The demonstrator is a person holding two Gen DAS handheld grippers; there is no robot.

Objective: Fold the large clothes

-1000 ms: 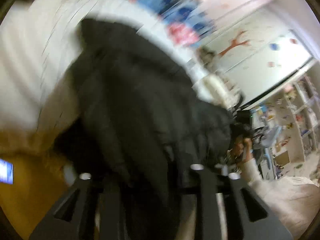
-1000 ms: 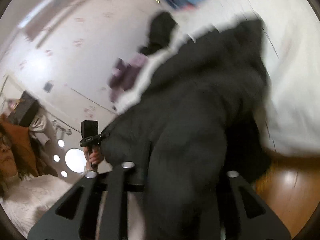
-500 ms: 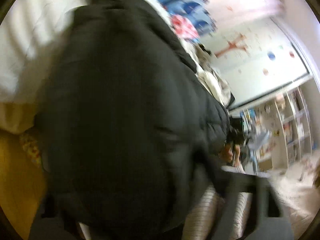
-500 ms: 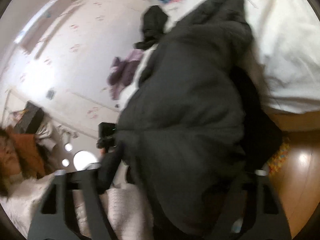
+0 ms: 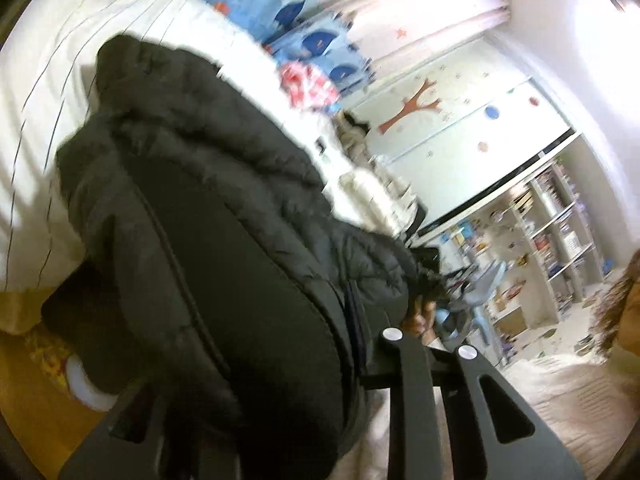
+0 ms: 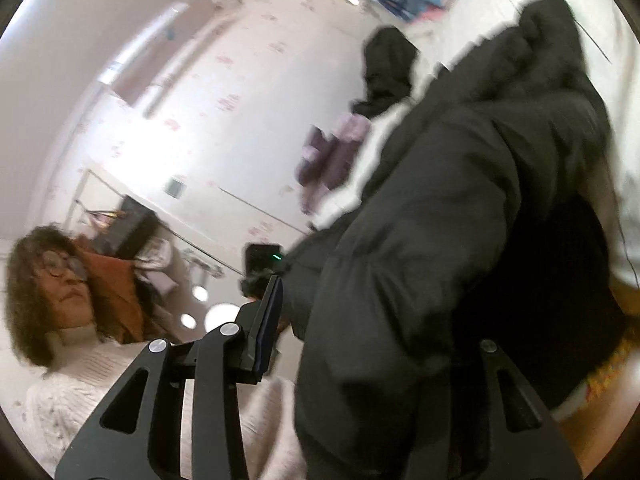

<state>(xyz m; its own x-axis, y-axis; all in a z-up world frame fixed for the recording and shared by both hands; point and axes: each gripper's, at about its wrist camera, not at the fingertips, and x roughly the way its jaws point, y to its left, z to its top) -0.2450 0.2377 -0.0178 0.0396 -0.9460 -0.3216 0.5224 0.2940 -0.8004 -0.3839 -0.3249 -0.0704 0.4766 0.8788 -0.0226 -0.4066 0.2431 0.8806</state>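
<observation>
A large black puffer jacket (image 5: 208, 240) hangs between my two grippers, its far part lying on the white striped bed (image 5: 52, 92). It fills the left wrist view and drapes over the left gripper (image 5: 304, 364), hiding the left finger; the right finger (image 5: 404, 380) shows. In the right wrist view the jacket (image 6: 460, 208) covers the right gripper (image 6: 360, 344) between its fingers; the left finger (image 6: 260, 332) shows. Both grippers appear shut on the jacket's edge.
Blue patterned pillows (image 5: 280, 12) lie at the bed's head. More dark clothes (image 6: 388, 68) and a purple garment (image 6: 332, 152) lie on the bed. Shelves (image 5: 552, 240) stand at the right. The wooden floor (image 5: 36, 400) shows below the bed edge.
The jacket has been lifted and pulled back toward me off the bed edge. Both grippers have tilted, and more of the room shows beside the jacket.
</observation>
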